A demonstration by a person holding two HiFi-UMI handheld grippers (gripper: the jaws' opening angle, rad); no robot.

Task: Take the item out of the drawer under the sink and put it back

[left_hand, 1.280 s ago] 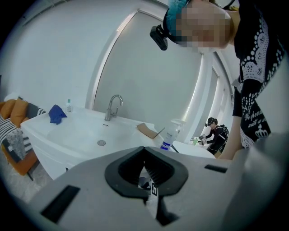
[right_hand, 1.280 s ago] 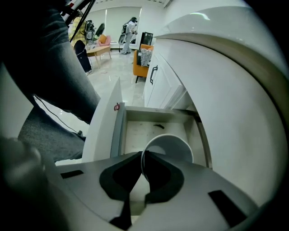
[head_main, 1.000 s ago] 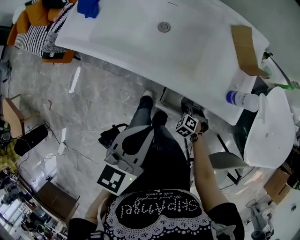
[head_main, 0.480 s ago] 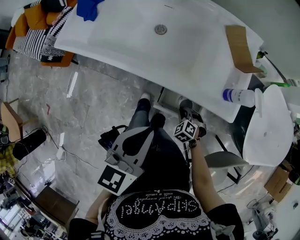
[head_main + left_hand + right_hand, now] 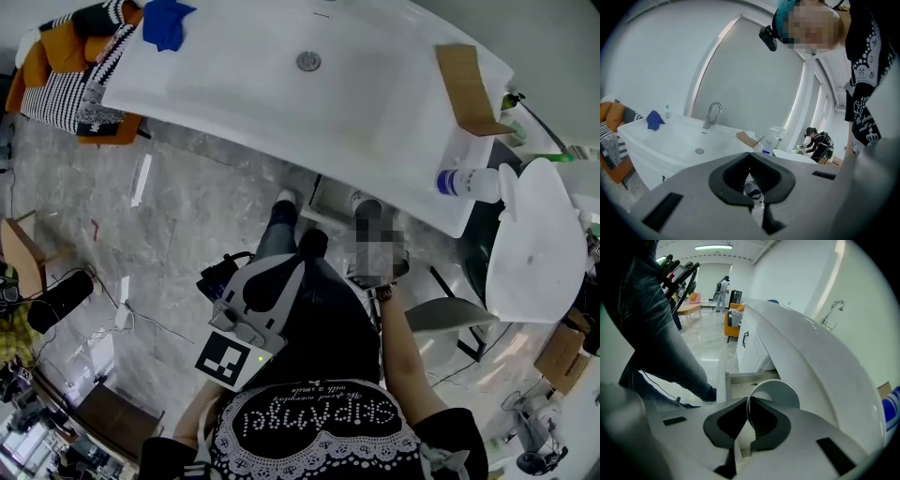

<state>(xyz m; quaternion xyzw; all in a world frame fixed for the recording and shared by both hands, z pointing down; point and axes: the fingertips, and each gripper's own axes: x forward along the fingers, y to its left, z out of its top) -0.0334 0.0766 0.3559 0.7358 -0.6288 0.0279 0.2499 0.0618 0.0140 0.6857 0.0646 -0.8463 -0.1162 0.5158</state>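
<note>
Right gripper (image 5: 747, 411): fingers pinch the cup (image 5: 780, 393) rim near the drawer (image 5: 740, 377).
Left gripper (image 5: 751, 180): fingers closed, empty.
Shirt (image 5: 319, 419): I read "SkipAngel", upside down.

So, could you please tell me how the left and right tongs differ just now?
The right gripper tongs pinch the white cup by its rim; the left gripper tongs clamp nothing. The right looks down at the open drawer; the left looks across the sink. Both are shut.

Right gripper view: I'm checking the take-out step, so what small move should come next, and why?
Probably raise the white cup clear of the open drawer: the right gripper is shut on its rim, and the cup hangs close over the drawer.
</note>
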